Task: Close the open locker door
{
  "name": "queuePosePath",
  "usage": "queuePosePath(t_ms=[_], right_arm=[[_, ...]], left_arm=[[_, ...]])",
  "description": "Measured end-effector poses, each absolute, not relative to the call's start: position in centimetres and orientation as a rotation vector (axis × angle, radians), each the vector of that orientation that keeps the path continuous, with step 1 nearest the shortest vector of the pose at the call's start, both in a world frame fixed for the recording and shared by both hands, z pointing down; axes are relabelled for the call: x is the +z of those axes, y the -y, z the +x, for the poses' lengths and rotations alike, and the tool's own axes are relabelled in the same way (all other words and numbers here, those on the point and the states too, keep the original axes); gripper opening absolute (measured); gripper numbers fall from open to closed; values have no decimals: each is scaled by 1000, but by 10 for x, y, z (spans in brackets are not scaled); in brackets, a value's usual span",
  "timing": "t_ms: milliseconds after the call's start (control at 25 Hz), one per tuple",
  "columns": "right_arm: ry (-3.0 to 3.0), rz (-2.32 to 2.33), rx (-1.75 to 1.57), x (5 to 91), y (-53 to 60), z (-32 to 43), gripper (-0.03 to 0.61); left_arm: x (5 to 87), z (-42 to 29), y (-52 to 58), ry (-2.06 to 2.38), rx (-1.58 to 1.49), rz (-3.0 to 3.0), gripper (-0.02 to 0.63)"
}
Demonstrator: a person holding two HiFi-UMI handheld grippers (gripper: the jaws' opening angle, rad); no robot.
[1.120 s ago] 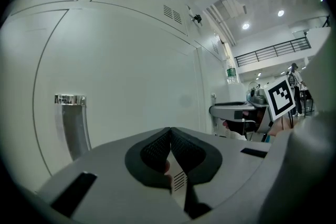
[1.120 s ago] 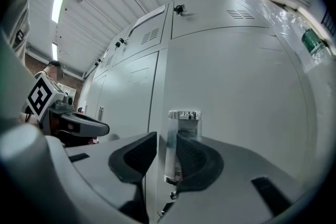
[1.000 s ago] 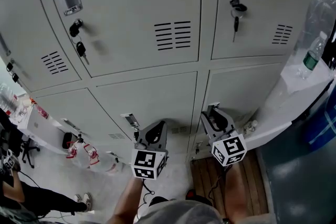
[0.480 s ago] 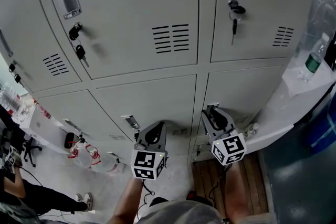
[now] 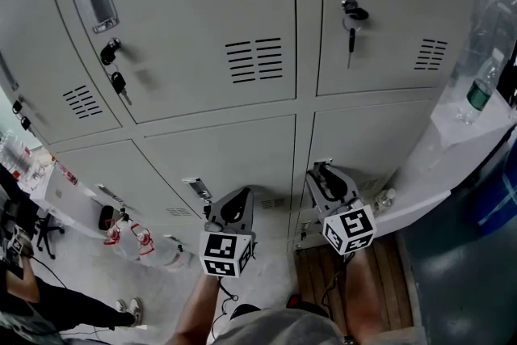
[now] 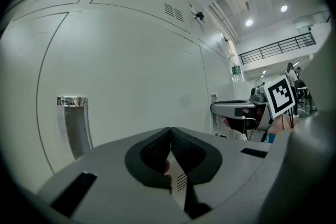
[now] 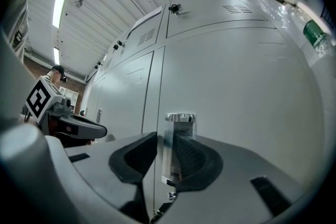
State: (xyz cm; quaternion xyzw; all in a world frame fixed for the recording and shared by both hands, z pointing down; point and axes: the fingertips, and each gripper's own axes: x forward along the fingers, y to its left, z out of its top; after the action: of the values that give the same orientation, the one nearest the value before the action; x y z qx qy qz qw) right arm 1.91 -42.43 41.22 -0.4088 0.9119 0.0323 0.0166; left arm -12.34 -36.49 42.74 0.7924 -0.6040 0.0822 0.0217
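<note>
Closing step near its end: the locker door (image 5: 367, 133), lower row right of centre, looks flush with its frame.

Right gripper (image 7: 167, 147) sits level at the door's chrome handle (image 7: 179, 128). The handle stands between the jaws, which have just been opening slightly. The pads seem to be off the metal, though reflections make contact hard to judge. Left gripper (image 6: 170, 139) is clenched on nothing, idle before the neighbouring door (image 6: 131, 71). Next move: back the right gripper straight off the handle without tugging the door open.
</note>
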Motion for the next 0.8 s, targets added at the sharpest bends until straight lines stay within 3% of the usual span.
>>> queuePosePath(t_ms=[280,800], right_arm=[[-2805,-1351,87,414,420,36,138],[-2662,-1695,181,402,355,91,119]], left_arm=[[427,-115,361,1843,248,2480,23],[406,-83,339,1665,190,2672,23]])
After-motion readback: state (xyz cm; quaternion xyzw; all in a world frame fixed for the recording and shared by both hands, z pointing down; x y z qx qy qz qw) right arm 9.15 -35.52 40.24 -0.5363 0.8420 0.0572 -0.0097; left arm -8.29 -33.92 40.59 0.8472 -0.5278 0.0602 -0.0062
